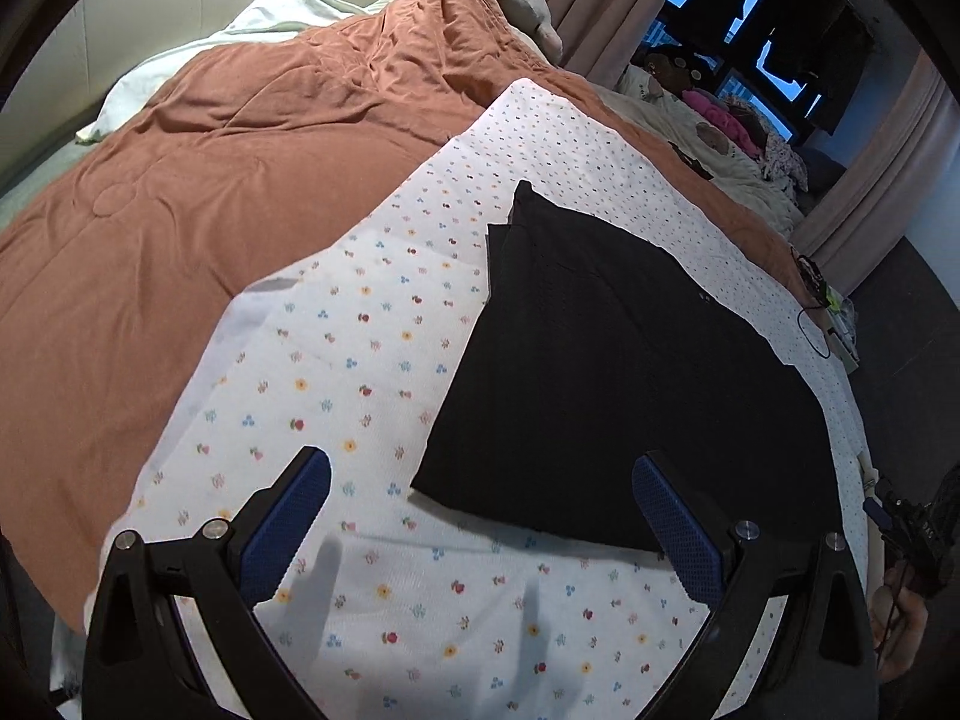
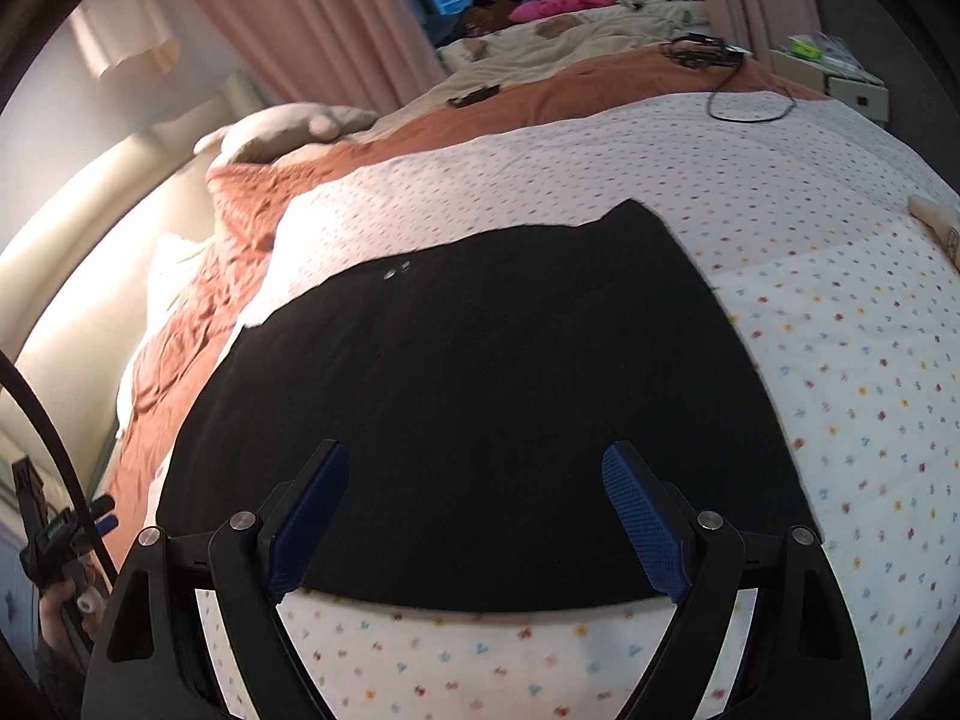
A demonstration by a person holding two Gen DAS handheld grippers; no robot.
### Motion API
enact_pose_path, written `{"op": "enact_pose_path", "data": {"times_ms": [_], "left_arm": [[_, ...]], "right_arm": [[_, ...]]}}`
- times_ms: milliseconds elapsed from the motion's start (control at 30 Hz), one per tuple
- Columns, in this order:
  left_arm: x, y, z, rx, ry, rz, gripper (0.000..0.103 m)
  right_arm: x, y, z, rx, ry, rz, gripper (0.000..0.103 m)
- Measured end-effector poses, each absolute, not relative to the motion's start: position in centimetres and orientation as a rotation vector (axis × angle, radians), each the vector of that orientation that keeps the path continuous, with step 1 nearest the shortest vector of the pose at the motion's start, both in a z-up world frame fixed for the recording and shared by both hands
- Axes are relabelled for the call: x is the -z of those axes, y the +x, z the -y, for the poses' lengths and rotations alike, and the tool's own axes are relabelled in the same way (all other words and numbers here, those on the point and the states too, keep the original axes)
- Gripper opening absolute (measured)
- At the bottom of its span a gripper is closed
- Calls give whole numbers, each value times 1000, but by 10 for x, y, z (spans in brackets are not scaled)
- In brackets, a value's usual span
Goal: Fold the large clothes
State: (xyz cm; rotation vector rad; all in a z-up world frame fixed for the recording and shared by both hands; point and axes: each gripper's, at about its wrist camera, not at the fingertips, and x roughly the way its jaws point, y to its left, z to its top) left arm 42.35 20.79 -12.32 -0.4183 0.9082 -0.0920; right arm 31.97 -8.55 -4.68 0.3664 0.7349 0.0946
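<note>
A black garment (image 1: 612, 372) lies flat, folded into a rough rectangle, on a white sheet with small coloured flowers (image 1: 360, 360). In the left wrist view my left gripper (image 1: 480, 480) is open and empty, hovering above the sheet at the garment's near left corner. In the right wrist view the garment (image 2: 480, 372) fills the middle; my right gripper (image 2: 477, 474) is open and empty, held just over its near edge. The flowered sheet (image 2: 840, 330) shows around it.
An orange-brown quilt (image 1: 180, 210) covers the bed to the left, with pillows (image 1: 258, 18) at the headboard. A black cable and device (image 2: 720, 78) lie at the far bed edge. Curtains (image 2: 312, 18), a window and piled clothes (image 2: 564, 0) stand beyond.
</note>
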Motion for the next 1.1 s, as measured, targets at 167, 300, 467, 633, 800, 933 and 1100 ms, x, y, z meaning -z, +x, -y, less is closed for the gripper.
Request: {"op": "enact_pose_path", "data": {"times_ms": [167,300,467,633,800,933,1100], "left_arm": [[139,407,-207,115,-460,-931,103],[151,398,-208,140,-520,-944,101],[163,395,-213,159,-599,-958,95],[180,408,-205,188,-647,-1001,86],[196,427,-196,207,-706,-1018,86],[200,445,-191,207,-713,-1015,82],[202,465,-187,202,-715,-1028,75]], "right_arm": [[56,320,50,-190,291,-781,86],[59,321,30,-267,235,-809,83],[63,323,13,-339,160,-837,80],[75,337,9,-337,131,-888,79],[89,358,-4,-290,118,-953,63],[86,378,-17,-259,96,-948,61],[99,402,-25,-225,82,-996,61]]}}
